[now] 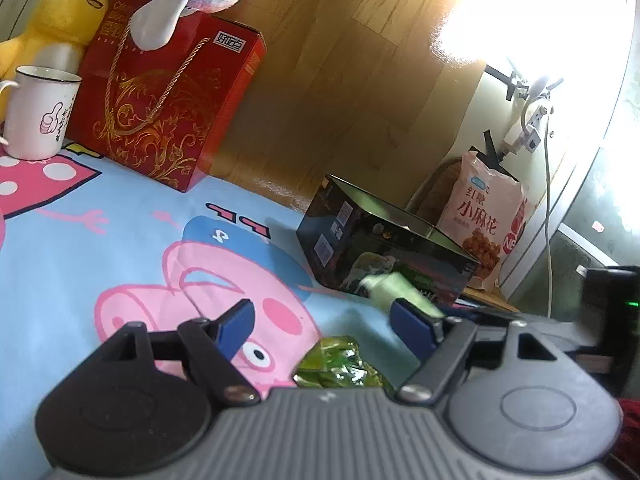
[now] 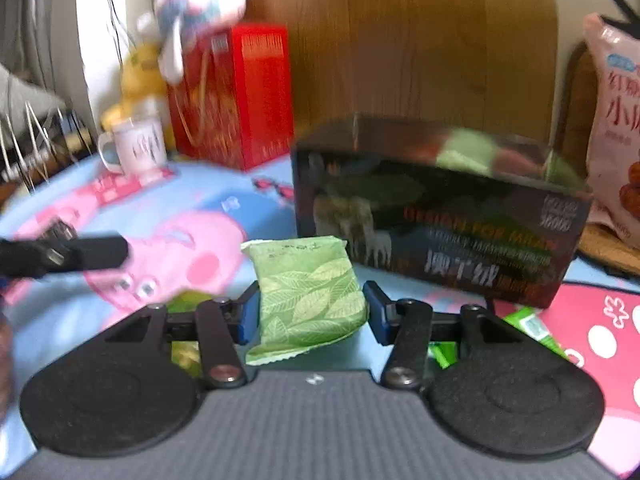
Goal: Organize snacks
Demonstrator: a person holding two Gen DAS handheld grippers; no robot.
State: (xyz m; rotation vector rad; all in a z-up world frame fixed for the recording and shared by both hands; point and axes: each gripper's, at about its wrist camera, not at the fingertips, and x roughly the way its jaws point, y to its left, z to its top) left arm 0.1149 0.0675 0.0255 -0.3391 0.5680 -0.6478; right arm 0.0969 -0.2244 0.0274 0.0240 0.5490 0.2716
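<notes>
Right wrist view showed my right tool (image 2: 306, 312) with the pale green leaf-print snack packet (image 2: 306, 300) between its two blue pads, the jaws partly drawn in around it; the left pad met the packet's edge, while a sliver of gap seemed to show by the right pad, so I judged the grip just taking hold rather than firm. The packet stood above the cartoon-print bedsheet (image 2: 248, 184), and the dark open box (image 2: 440, 216) sat just ahead and a little right of the tool. I judged the step in hand to be carrying this packet to that box, where green and red wrappers already seemed to lie, though blur made them uncertain. The next move called for a secure squeeze, a lift over the near wall, then a release inside. More green wrappers (image 2: 528, 322) lay under the tool's right side. The tool was angled moderately downward toward the bed. In the left wrist view my left tool (image 1: 324, 320) was wide open with nothing between its pads, tilted gently down, with a crumpled shiny green wrapper (image 1: 340, 364) on the sheet just under it. From there the same box (image 1: 384, 240) lay ahead to the right, with the packet (image 1: 394, 288) a blurred smear before it.
</notes>
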